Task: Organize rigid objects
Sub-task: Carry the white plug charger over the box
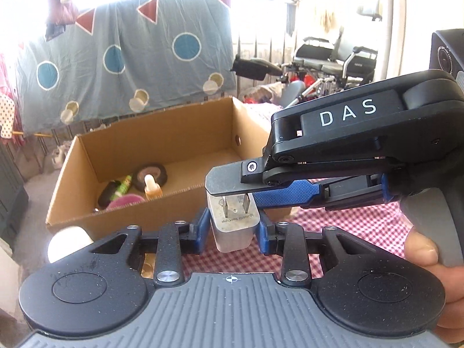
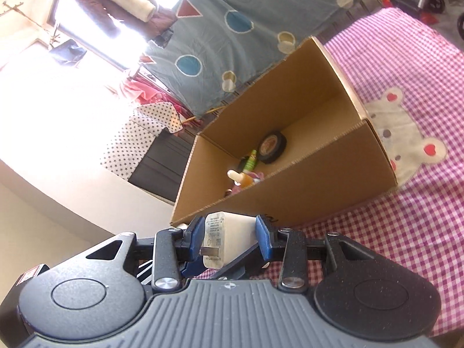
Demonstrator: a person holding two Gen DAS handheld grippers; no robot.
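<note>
Both tools grip one thing: the left gripper (image 1: pixel 235 229) has its blue pads pressed on the two flanks of a white charger plug (image 1: pixel 234 226), prongs pointing forward and up; the right gripper (image 2: pixel 229 239) pinches the same charger plug (image 2: pixel 223 237) across its other pair of faces, and in the left wrist view its flat fingers (image 1: pixel 223 182) lie over the prong end. The plug hangs in the air, clear of the pink checked tablecloth (image 2: pixel 406 232), just short of the near wall of the open cardboard box (image 1: pixel 72 203).

The likeliest fault, as I judge it, is the double hold itself; if the hands part or twist unevenly, the smooth casing may be wrenched askew or squirted out of one pair of pads; it would then drop on the cloth outside the box. The left pads sit low on the body, so that grip alone looks shallow. Carried too low, the plug could strike the box's near rim; let fall from height, it may knock the tape roll (image 1: pixel 150 177), the dropper bottle (image 1: pixel 152 188) or the green tube (image 1: pixel 123 185) already inside.
</note>
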